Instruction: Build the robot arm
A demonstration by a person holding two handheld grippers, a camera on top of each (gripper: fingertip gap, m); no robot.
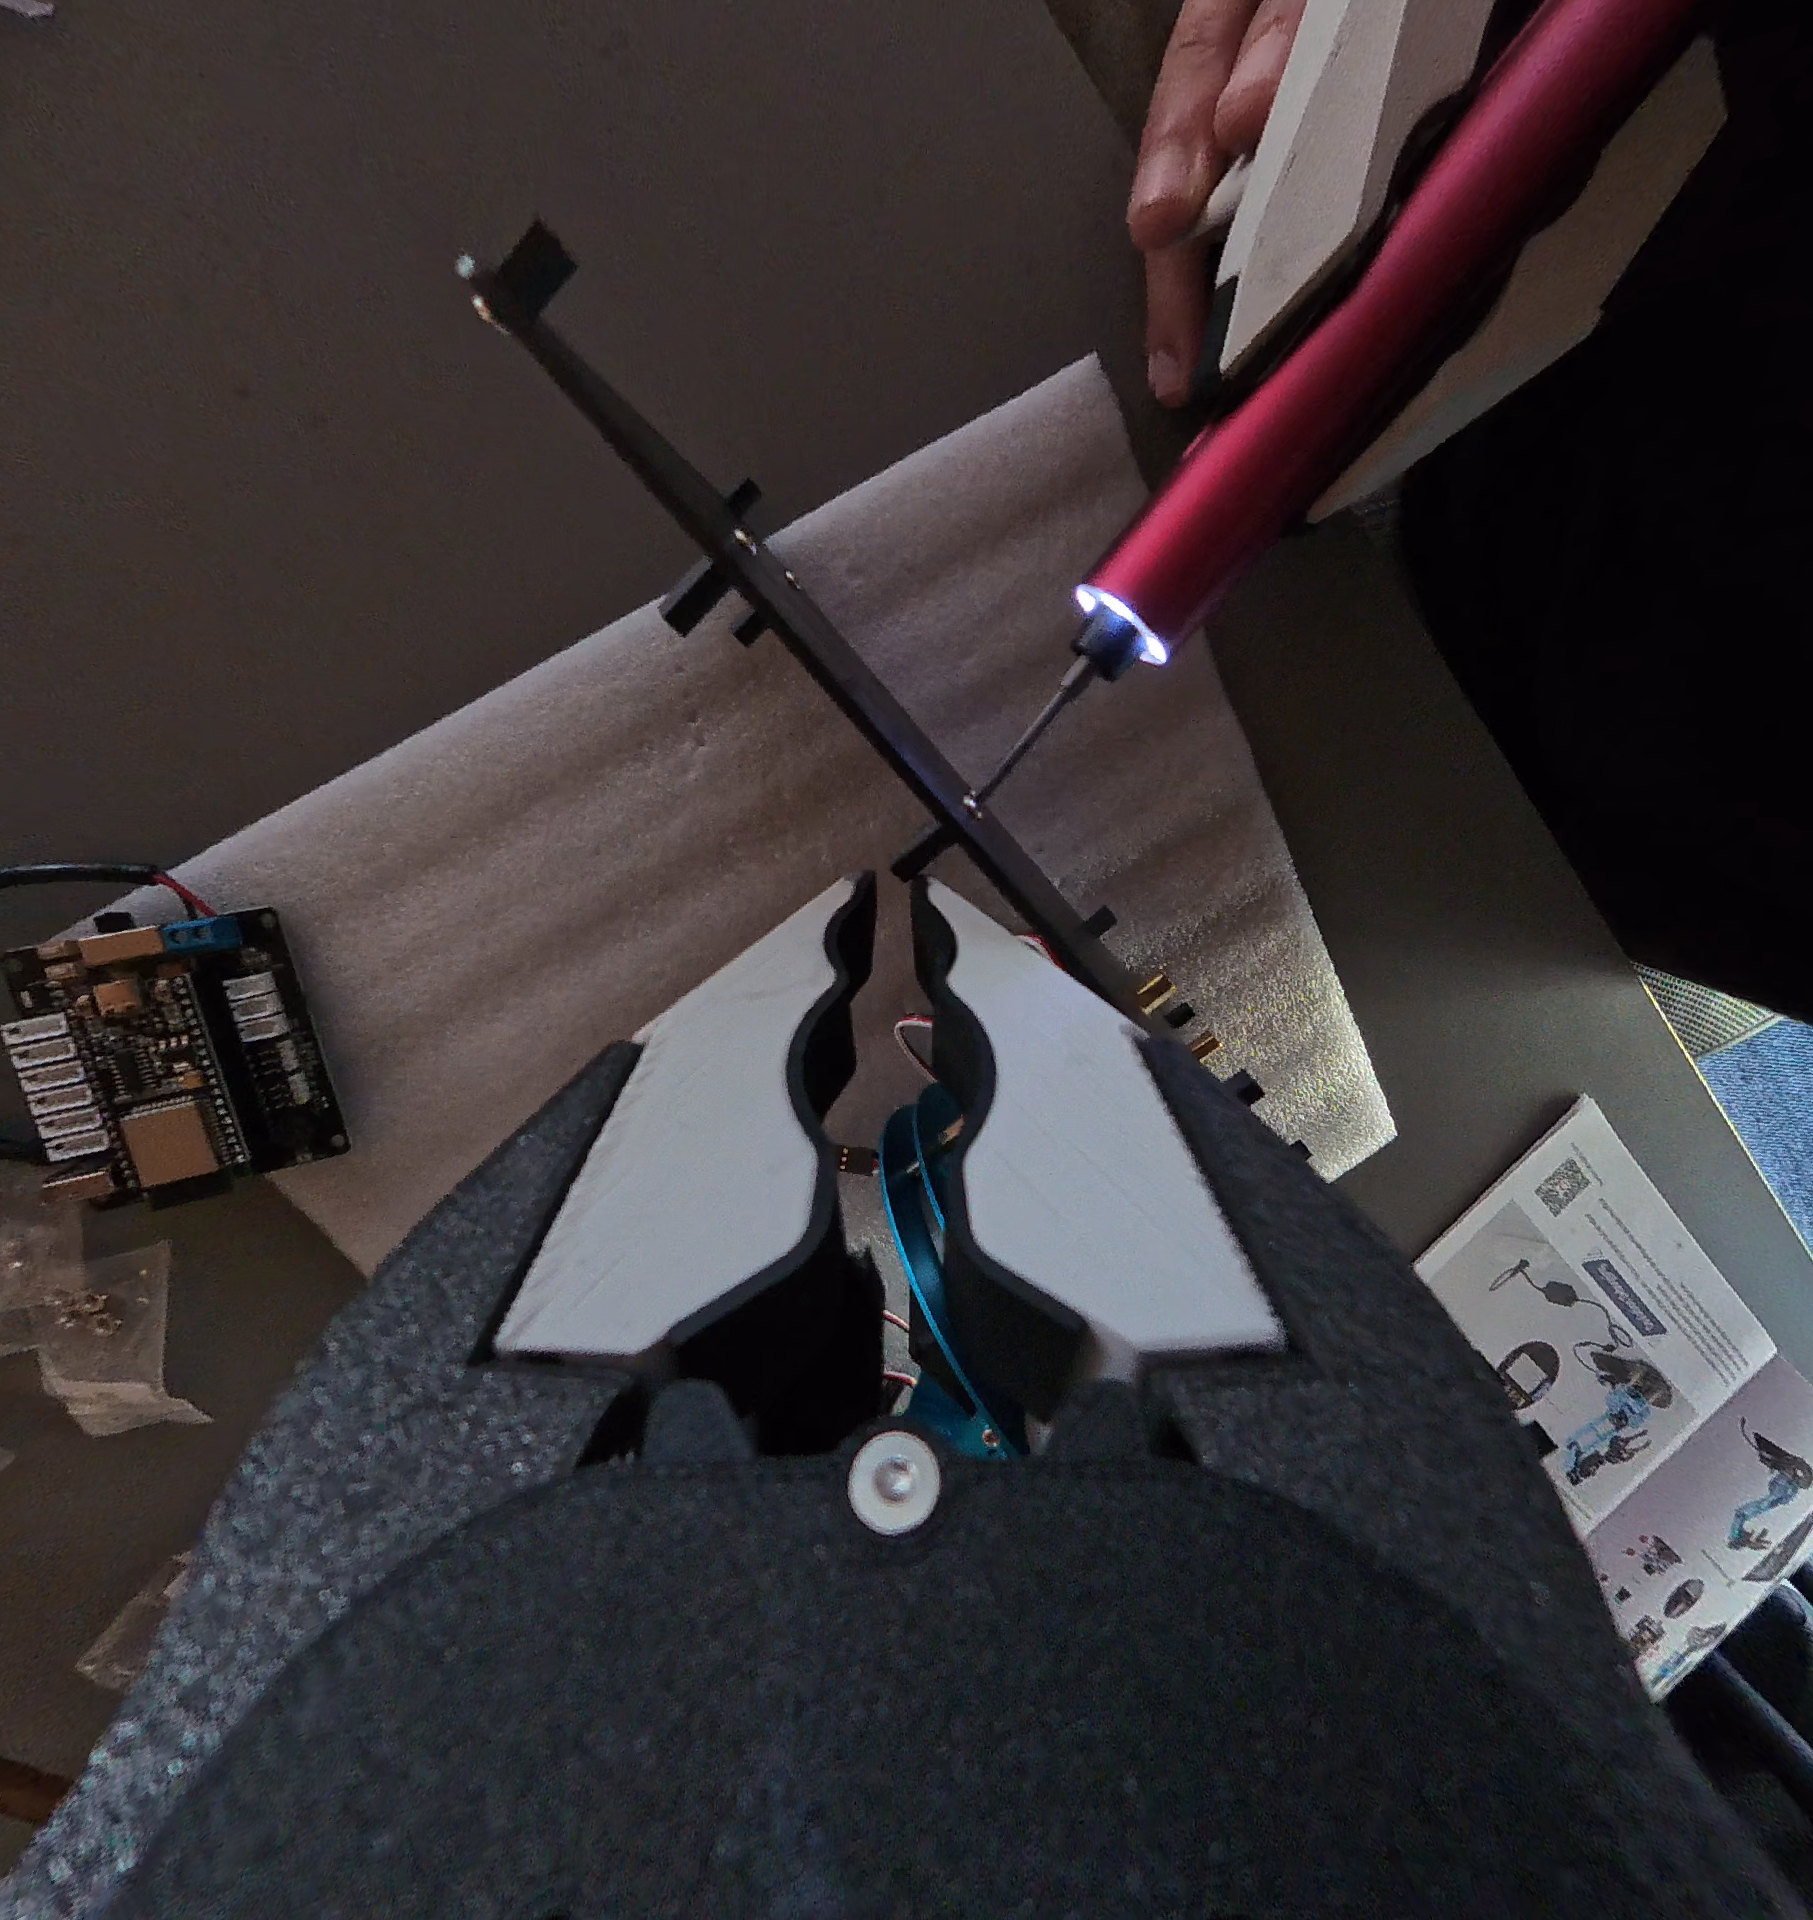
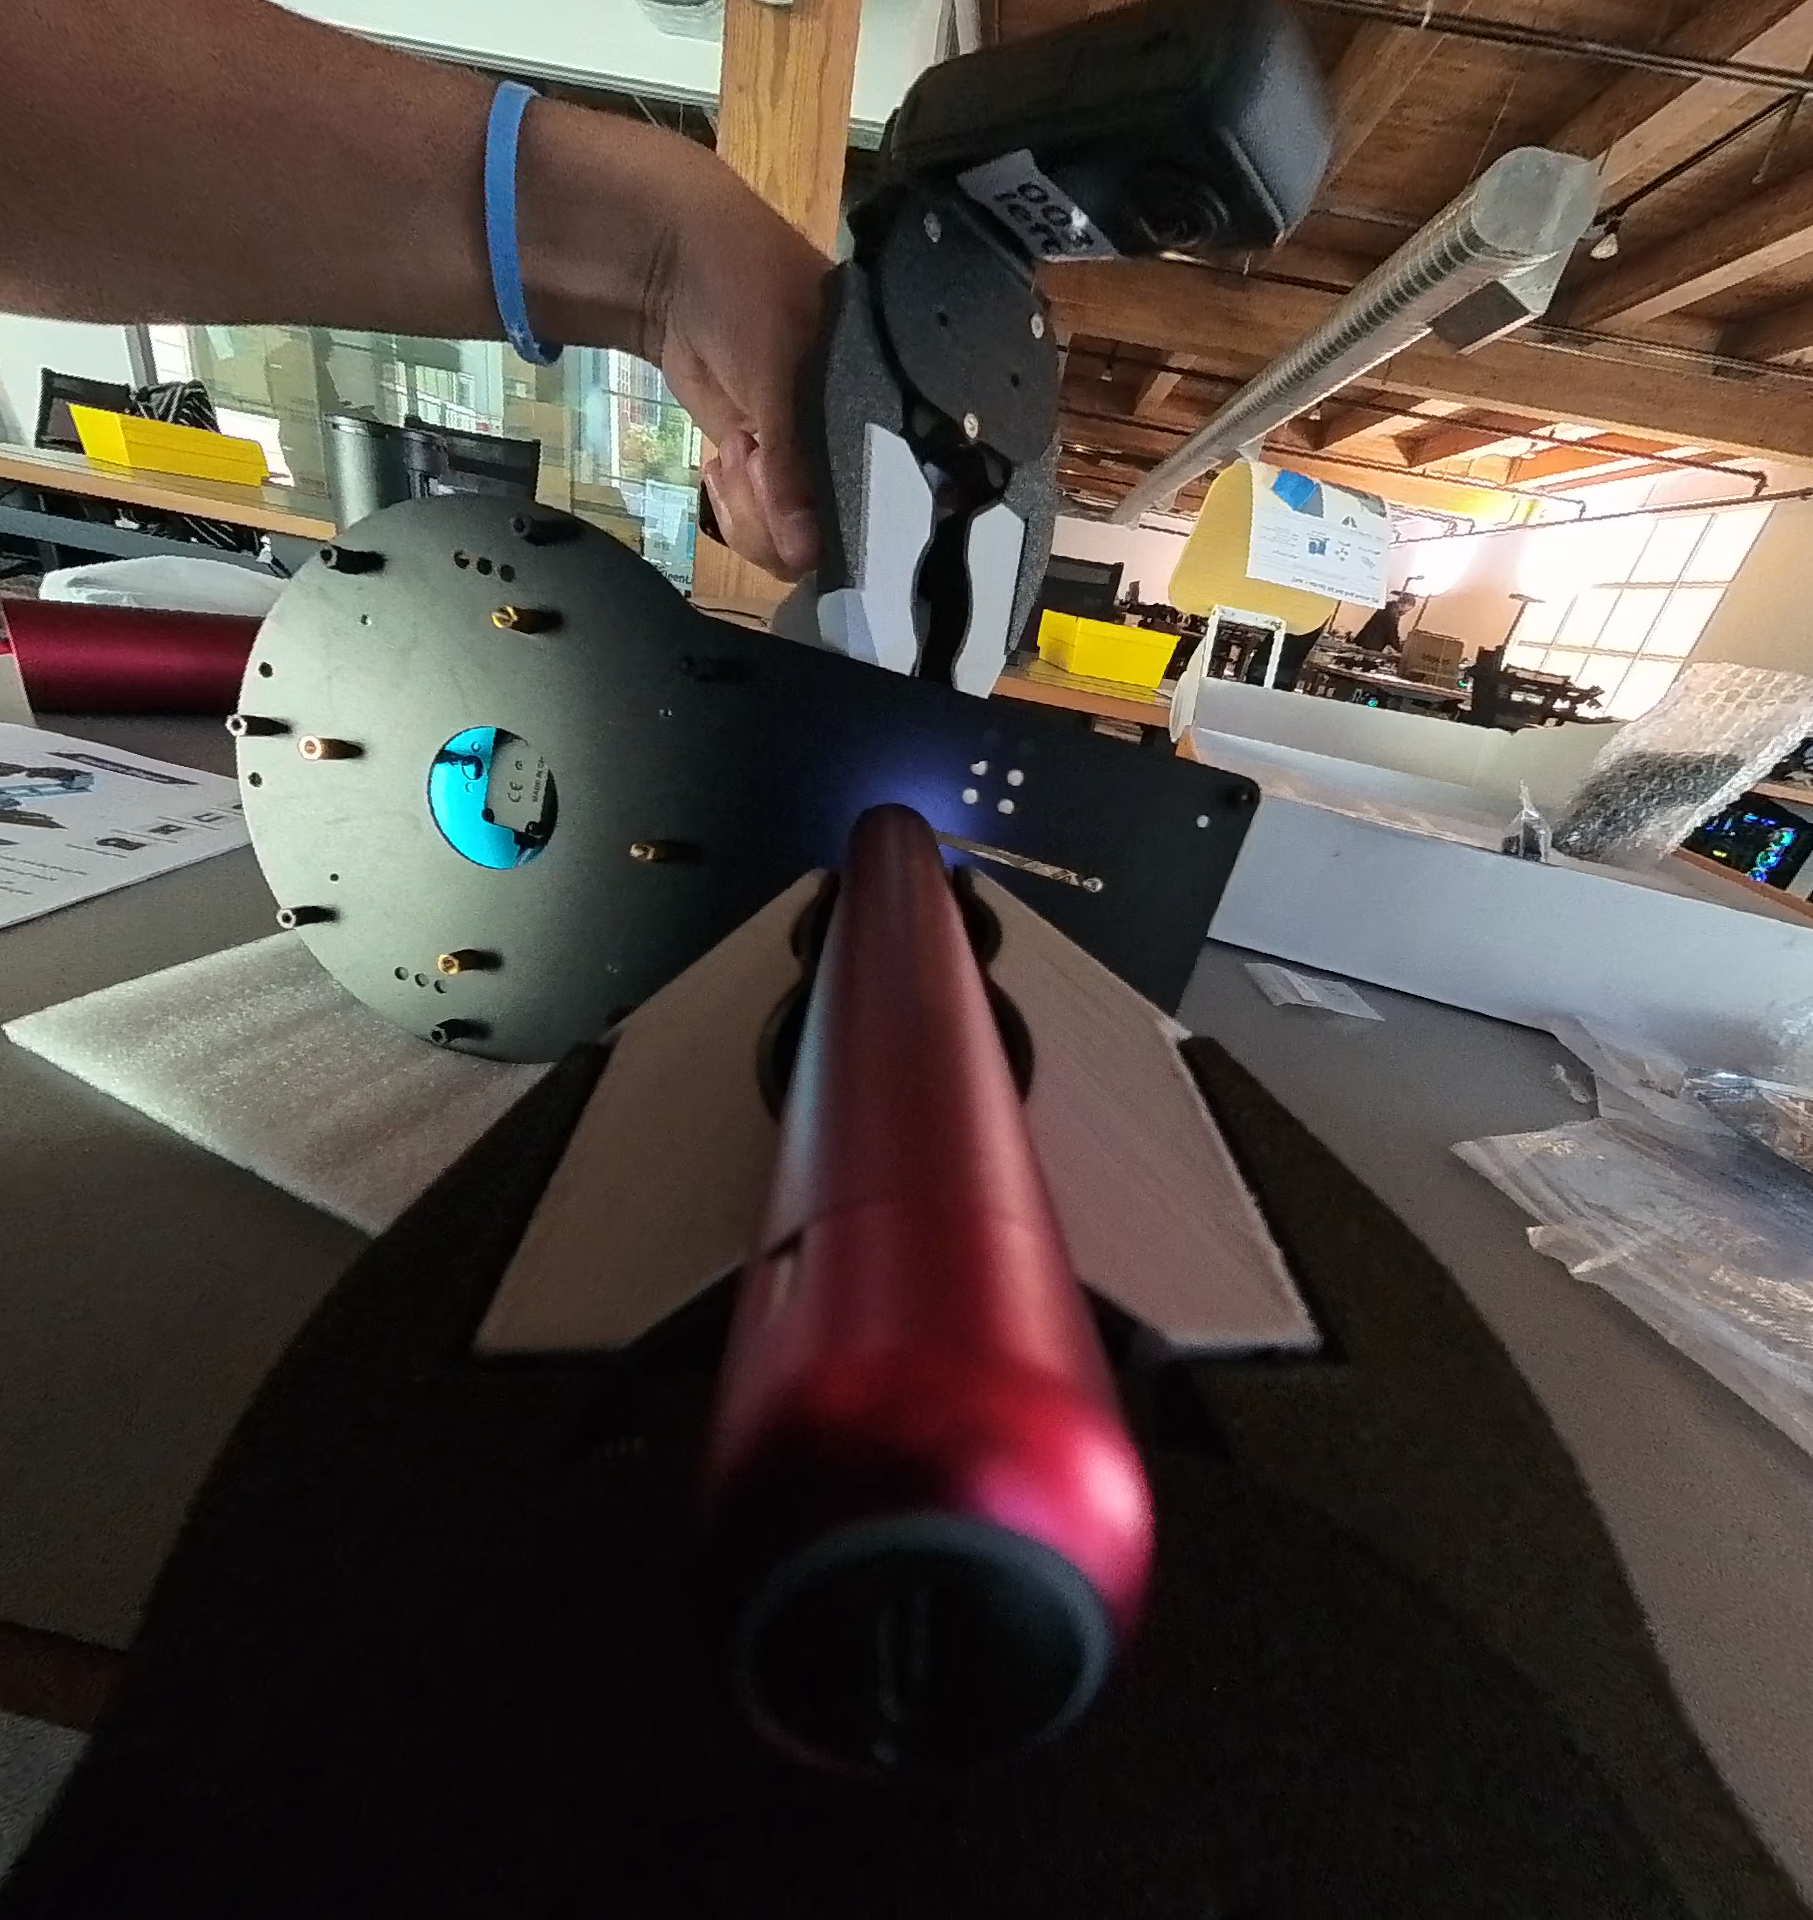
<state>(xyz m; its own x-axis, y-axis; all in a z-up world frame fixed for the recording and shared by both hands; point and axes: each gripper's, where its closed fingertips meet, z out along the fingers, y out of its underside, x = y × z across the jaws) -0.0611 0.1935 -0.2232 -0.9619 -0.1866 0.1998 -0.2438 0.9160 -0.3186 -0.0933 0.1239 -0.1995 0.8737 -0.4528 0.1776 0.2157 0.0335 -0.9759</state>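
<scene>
A black metal plate (image 2: 777,748) with a round end and brass standoffs stands on edge on a foam sheet (image 2: 206,1039). In the left wrist view the plate (image 1: 777,582) shows edge-on as a thin black bar. My left gripper (image 1: 891,888) is shut on its top edge; it also shows in the right wrist view (image 2: 943,665). My right gripper (image 2: 891,883) is shut on a red electric screwdriver (image 2: 912,1143) with its light on. The screwdriver (image 1: 1172,561) has its bit on a screw in the plate's face. A blue metal part (image 1: 923,1226) sits behind the plate.
A circuit board (image 1: 164,1049) with wires lies at the foam's left. An open manual (image 1: 1629,1351) lies on the grey table. Plastic bags (image 2: 1712,1195) and a white box (image 2: 1504,883) lie to the right. A red cylinder (image 2: 123,649) lies at far left. There is about 9 cm between the tips of the two grippers.
</scene>
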